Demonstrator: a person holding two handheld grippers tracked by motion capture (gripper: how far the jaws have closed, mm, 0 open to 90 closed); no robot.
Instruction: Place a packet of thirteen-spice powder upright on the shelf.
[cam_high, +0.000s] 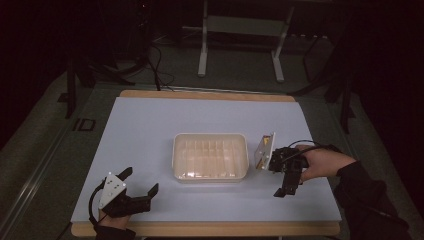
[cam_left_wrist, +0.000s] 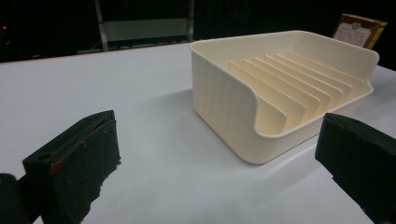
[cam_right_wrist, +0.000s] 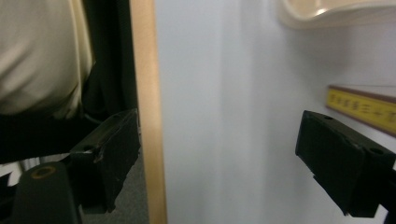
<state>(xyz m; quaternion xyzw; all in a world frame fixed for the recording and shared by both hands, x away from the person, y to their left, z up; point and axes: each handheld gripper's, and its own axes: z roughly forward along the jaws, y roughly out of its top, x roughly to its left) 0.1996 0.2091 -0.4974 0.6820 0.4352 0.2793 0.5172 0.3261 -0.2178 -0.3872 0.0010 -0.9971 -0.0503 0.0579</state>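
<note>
A cream tray (cam_high: 210, 136) with several ribbed slots sits in the middle of the white table cover (cam_high: 150, 120). A small brown and yellow box (cam_high: 264, 150) stands on edge just right of the tray. My right gripper (cam_high: 277, 177) is held beside that box, open, turned toward the near table edge. In the right gripper view the box (cam_right_wrist: 362, 105) lies just above the right jaw, and nothing is between the jaws of that gripper (cam_right_wrist: 219, 126). My left gripper (cam_high: 141, 179) rests open at the near left, facing the tray (cam_left_wrist: 224, 102), with the box (cam_left_wrist: 358, 29) behind it.
The wooden table edge (cam_right_wrist: 147, 93) runs close to the right gripper's left jaw, with the person's light shirt (cam_right_wrist: 42, 51) beyond it. A white metal stand (cam_high: 240, 25) and cables are on the dark floor behind the table.
</note>
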